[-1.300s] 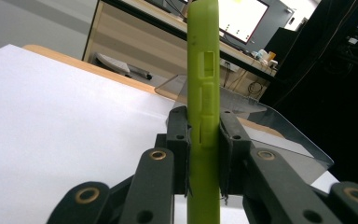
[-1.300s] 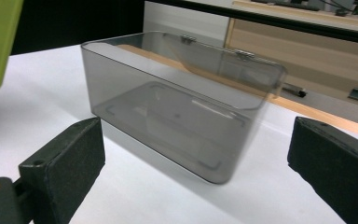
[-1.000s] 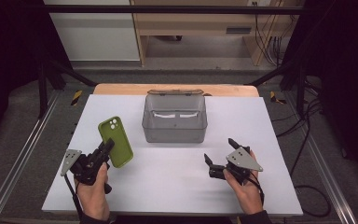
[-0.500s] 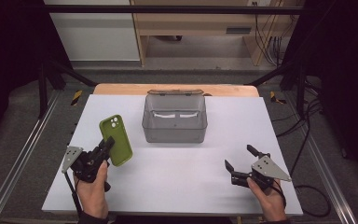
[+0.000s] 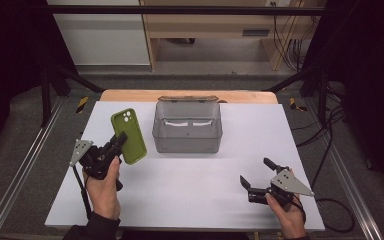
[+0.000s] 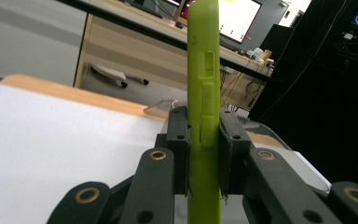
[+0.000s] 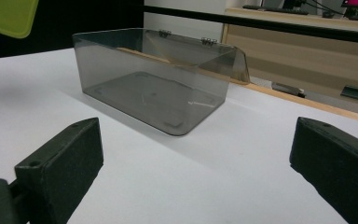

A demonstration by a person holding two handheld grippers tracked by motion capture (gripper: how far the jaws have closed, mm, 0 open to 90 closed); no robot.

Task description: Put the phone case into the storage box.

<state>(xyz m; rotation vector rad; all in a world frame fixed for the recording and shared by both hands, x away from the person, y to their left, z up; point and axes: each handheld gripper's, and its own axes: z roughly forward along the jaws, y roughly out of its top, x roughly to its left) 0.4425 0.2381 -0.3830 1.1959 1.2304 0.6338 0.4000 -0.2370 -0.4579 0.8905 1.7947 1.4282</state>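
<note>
1 green phone (image 5: 128,136) is clamped upright in the left tongs (image 5: 120,139) just left of 1 clear box (image 5: 187,127) on the bench (image 5: 190,195), while the right tongs (image 5: 256,176) are held apart, nearer than the box.

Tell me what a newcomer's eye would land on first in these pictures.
The bright green phone case stands out first, clamped by its lower edge in the left gripper and held up over the left side of the white table. Next comes the smoky clear plastic box at the table's middle back, lid open and nothing visible inside. The right gripper rests open near the front right corner.
</note>
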